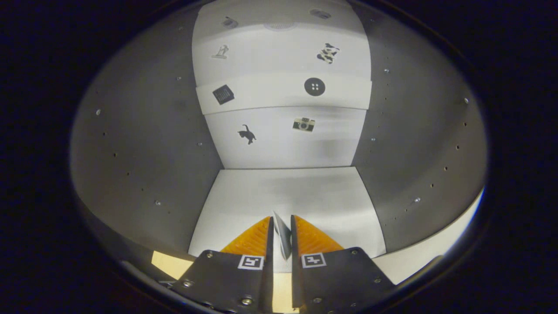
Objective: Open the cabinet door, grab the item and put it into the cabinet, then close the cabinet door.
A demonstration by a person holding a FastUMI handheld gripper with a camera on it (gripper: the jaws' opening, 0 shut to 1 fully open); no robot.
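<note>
I am looking into the open cabinet [130,144]: grey side walls with small holes, a white floor [287,192] and a white back wall with small dark stickers. My gripper [282,226] reaches over the front of the cabinet floor, its orange fingers [250,240] nearly together. Pinched between them stands a thin flat item [282,237], white and grey, edge-on and upright, its tip poking just past the fingertips. The cabinet door is not seen.
A white shelf [283,91] crosses the back wall partway up, with more white wall above it. A pale wooden surface [168,264] shows below the cabinet's front edge, on both sides of the gripper.
</note>
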